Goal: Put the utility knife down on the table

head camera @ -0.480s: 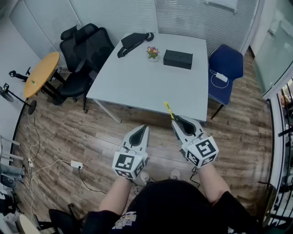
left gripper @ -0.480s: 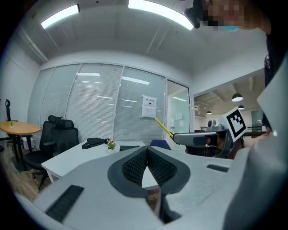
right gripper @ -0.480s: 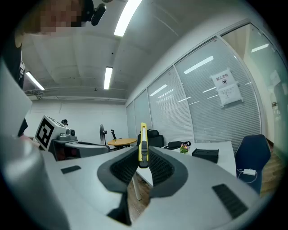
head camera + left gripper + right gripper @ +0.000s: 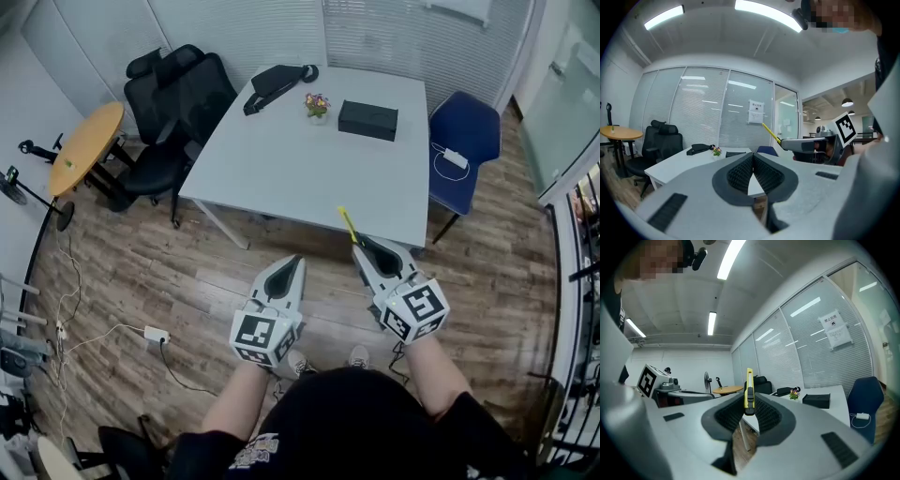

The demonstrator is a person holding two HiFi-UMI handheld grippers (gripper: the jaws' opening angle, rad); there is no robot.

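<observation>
Now, in the head view, the right gripper [image 4: 358,244] holds the yellow utility knife [image 4: 348,225], whose tip reaches over the near edge of the white table [image 4: 281,159]. In the left gripper view, the left gripper [image 4: 752,157] has its jaws pressed together, empty. In the right gripper view, the jaws clamp the knife's lower end

The right claw [image 4: 359,247] grips a yellow utility knife [image 4: 348,225] that points toward the near edge of the white tabletop [image 4: 291,169], the left claw [image 4: 297,261] is held beside it, jaws together, over the wood floor [image 4: 187,272], and a black box [image 4: 367,120], flower pot [image 4: 317,105] and black bag [image 4: 277,82] lie at the far end.
</observation>
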